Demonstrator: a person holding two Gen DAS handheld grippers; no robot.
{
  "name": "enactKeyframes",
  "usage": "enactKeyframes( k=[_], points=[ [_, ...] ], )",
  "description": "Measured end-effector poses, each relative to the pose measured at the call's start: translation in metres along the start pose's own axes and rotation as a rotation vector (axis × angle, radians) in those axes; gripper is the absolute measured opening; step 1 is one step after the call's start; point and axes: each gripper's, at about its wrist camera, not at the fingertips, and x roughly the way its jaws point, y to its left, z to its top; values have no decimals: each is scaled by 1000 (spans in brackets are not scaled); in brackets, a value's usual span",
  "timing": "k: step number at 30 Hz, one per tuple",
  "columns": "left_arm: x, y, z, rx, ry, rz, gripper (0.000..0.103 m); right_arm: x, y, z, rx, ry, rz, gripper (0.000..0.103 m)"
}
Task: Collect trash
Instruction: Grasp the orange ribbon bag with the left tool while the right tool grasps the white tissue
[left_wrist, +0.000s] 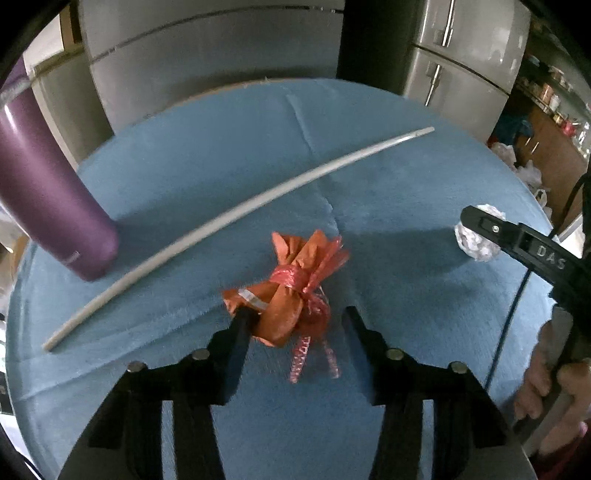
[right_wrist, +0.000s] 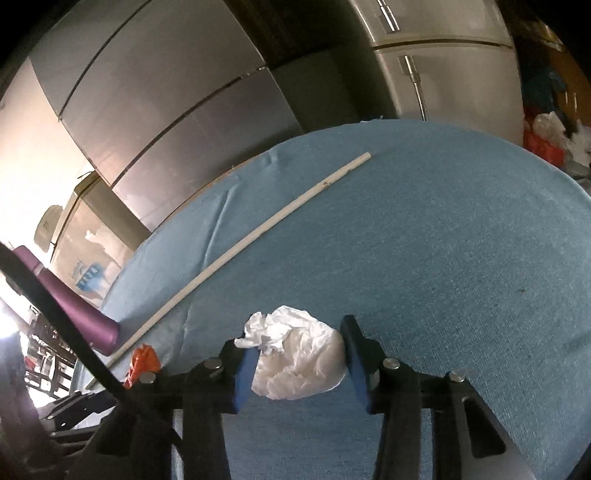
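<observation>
Fingers of the left gripper (left_wrist: 295, 317) stand partly apart around an orange wrapper (left_wrist: 291, 291) tied with red ribbon. One finger touches the wrapper's left edge; the other stands clear of it, so nothing is clamped. Across the table, the right gripper (right_wrist: 295, 354) has its blue-padded fingers (right_wrist: 244, 373) pressed against both sides of a crumpled white paper ball (right_wrist: 299, 358), holding it just above or on the cloth; which one is unclear.

Both pieces of trash sit on a blue tablecloth (left_wrist: 406, 177). A long, thin white stick (left_wrist: 229, 218) lies diagonally across the cloth beyond the wrapper. A purple bottle (left_wrist: 48, 192) stands near the stick's nearer end, at the cloth's left side. A person's hand (left_wrist: 550, 384) grips the right gripper's handle. Grey cabinet fronts (right_wrist: 177, 122) rise behind the table.
</observation>
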Motion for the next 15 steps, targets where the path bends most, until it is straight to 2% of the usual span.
enactKeyframes(
  k=[2, 4, 5, 10, 15],
  points=[
    [0, -2, 1, 9, -8, 7, 27, 0, -4, 0, 23, 4, 32, 45],
    [-1, 0, 2, 0, -11, 14, 23, -3, -7, 0, 50, 3, 57, 45],
    [-1, 1, 2, -6, -14, 12, 17, -4, -8, 0, 55, 1, 67, 45],
    [-13, 0, -7, -14, -43, 11, 12, -14, -2, -3, 46, -33, 113, 44],
    [-42, -6, -29, 26, -77, 55, 12, -24, 9, -7, 14, -63, 153, 45]
  ],
)
